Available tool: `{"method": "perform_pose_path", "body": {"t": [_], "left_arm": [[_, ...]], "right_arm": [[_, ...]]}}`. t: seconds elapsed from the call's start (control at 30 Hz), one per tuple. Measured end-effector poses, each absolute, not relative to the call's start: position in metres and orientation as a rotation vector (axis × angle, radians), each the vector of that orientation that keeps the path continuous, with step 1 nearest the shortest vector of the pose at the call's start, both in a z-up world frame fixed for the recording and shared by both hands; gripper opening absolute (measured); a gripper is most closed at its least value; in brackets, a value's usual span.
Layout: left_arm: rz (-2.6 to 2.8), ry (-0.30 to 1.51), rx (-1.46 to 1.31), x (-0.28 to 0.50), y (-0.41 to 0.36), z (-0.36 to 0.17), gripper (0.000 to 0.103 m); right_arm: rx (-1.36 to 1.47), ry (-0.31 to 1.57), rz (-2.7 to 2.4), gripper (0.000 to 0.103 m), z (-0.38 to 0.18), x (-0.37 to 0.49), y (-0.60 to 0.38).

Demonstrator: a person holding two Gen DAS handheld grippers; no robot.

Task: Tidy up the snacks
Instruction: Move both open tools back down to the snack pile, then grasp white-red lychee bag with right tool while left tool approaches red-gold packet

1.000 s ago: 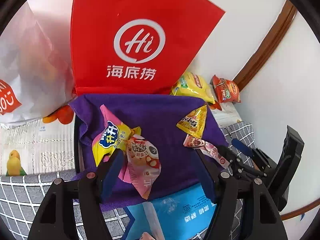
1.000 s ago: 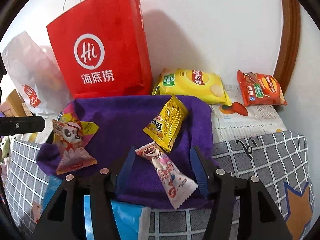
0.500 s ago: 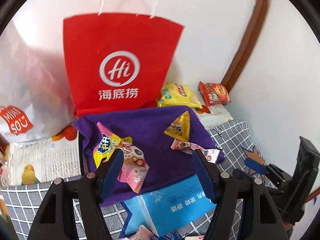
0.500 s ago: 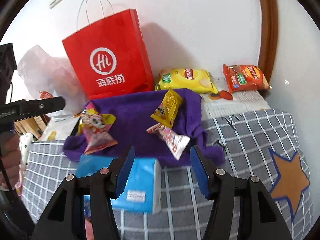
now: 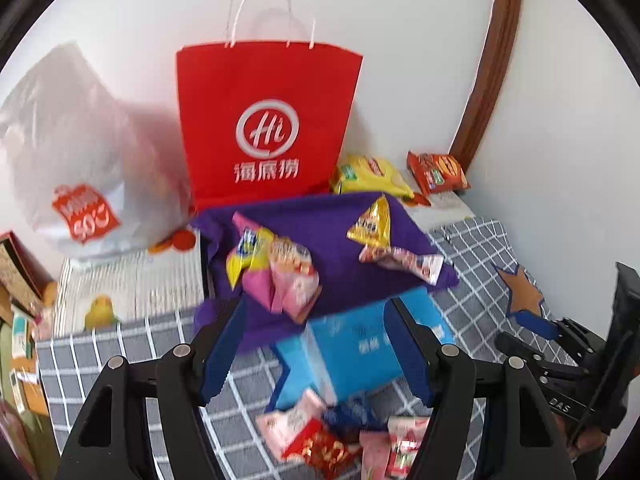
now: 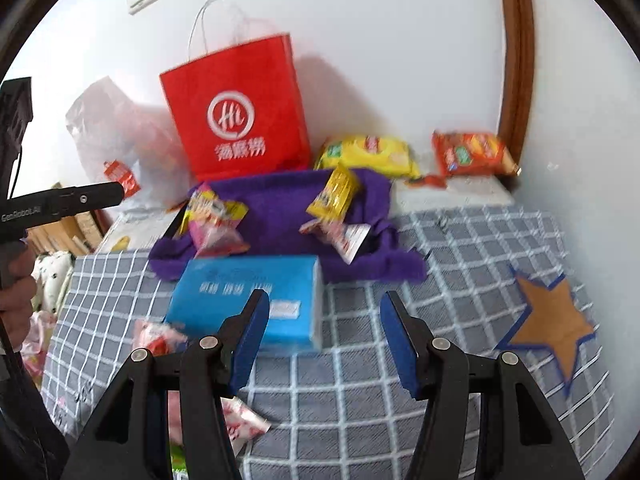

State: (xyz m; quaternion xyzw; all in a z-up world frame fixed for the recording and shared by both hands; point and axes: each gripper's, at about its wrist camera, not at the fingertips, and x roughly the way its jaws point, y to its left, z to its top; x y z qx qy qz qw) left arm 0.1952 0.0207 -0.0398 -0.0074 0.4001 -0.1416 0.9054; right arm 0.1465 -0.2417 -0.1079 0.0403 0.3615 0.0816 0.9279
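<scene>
A purple cloth (image 5: 320,232) (image 6: 280,208) lies on the checked cover and carries several snack packets: a yellow and pink pair (image 5: 276,272) (image 6: 214,224) at its left, a yellow triangular packet (image 5: 372,224) (image 6: 334,196) and a pink-white bar (image 5: 404,262) (image 6: 340,236) at its right. My left gripper (image 5: 314,344) is open and empty, held back above a blue tissue pack (image 5: 360,348) (image 6: 248,300). My right gripper (image 6: 324,336) is open and empty too, over the checked cover just right of the pack. More small packets (image 5: 332,440) (image 6: 156,336) lie close in front.
A red paper bag (image 5: 268,120) (image 6: 236,108) stands against the wall behind the cloth, with a white plastic bag (image 5: 80,148) on its left. Yellow chips (image 5: 370,174) (image 6: 368,154) and an orange packet (image 5: 438,170) (image 6: 472,152) lie at the back right. A star patch (image 6: 552,324) marks the cover.
Both grippers have pulled back and up from the purple cloth, so the blue tissue pack and the near packets have come into view. The snacks on the cloth stay where they lay.
</scene>
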Motion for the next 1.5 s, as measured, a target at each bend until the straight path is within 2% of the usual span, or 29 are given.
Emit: {"method": "perform_pose_path", "body": {"t": [0.37,0.7,0.9,1.07,1.2,1.27,1.5], "left_arm": [[-0.208,0.951,-0.099,0.166,0.062,-0.089,0.069],[-0.192,0.977,-0.108,0.156,0.072,-0.103,0.069],[-0.204,0.981,-0.108,0.152,0.073,-0.106,0.069],[-0.224,0.98,-0.115,0.151,0.071,-0.107,0.069],[-0.232,0.982,-0.114,0.151,0.068,-0.108,0.069],[-0.237,0.982,-0.11,0.149,0.068,-0.108,0.069],[-0.236,0.986,-0.105,0.146,0.071,-0.11,0.069]], "right_arm": [[0.04,0.825,0.232,0.058,-0.155,0.129,-0.211],[0.013,0.909,0.339,0.058,-0.182,0.114,-0.179],[-0.035,0.886,0.397,0.058,-0.183,0.101,-0.169],[-0.101,0.848,0.457,0.069,-0.18,0.083,-0.164],[-0.146,0.839,0.486,0.072,-0.183,0.075,-0.16],[-0.161,0.831,0.495,0.077,-0.186,0.073,-0.158],[-0.23,0.838,0.537,0.078,-0.2,0.077,-0.144]]}}
